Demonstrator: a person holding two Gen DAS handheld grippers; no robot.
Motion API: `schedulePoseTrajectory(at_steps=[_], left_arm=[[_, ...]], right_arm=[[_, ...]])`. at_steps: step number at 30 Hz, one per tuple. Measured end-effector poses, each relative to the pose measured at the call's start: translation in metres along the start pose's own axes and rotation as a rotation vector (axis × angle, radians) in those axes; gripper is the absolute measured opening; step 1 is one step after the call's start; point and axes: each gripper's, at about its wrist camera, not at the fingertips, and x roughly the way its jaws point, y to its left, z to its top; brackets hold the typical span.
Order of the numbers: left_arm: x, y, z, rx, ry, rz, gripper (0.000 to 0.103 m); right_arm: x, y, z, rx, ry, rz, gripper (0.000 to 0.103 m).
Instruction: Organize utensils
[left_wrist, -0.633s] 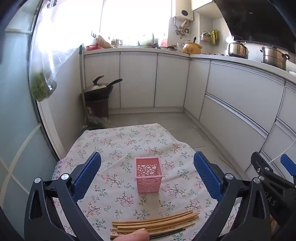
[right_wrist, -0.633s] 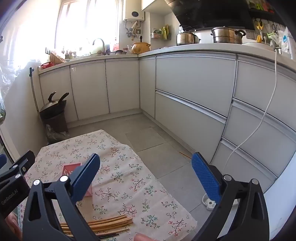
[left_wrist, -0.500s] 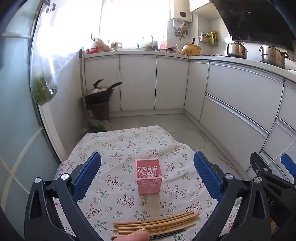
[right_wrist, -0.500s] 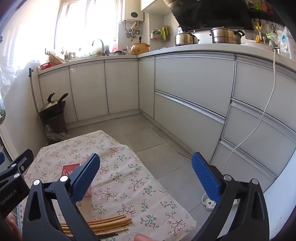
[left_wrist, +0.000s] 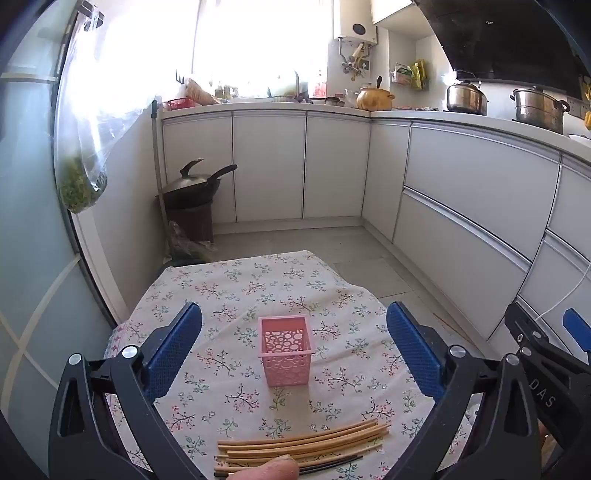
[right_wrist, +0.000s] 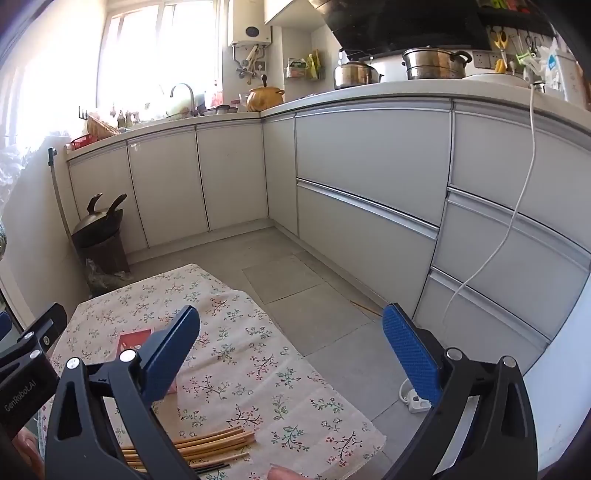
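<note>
A pink perforated basket (left_wrist: 286, 353) stands upright on the floral tablecloth (left_wrist: 236, 295). A bundle of wooden chopsticks (left_wrist: 303, 441) with a black pair lies flat in front of it, near the table's front edge. My left gripper (left_wrist: 294, 345) is open and empty, held above the table with the basket between its blue pads. My right gripper (right_wrist: 291, 350) is open and empty, over the table's right side. The chopsticks (right_wrist: 207, 445) lie below it and the basket (right_wrist: 135, 341) is partly hidden behind its left finger.
White kitchen cabinets (left_wrist: 472, 199) run along the back and right. A wok on a dark bin (left_wrist: 192, 206) stands at the far left by the wall. Grey tiled floor (right_wrist: 303, 288) lies right of the table. A white cable (right_wrist: 491, 254) hangs down the cabinets.
Both grippers have tilted slightly upward, so the table and basket sit a little lower in view. Both stay open and empty. The chopsticks and basket have not moved.
</note>
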Motion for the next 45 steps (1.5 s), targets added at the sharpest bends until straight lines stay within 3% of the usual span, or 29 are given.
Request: schedulePoseTrajectory(at_steps=[13,45], left_arm=[[0.0,0.004,-0.014,-0.017,0.028,0.003,0.096],[-0.013,-0.002,-0.028,0.016,0.013,0.005,0.096]], right_arm=[[-0.004,-0.002,-0.007,-0.002,0.014,0.018,0.097],[-0.018,-0.007,-0.021,-0.011,0.032,0.031,0.097]])
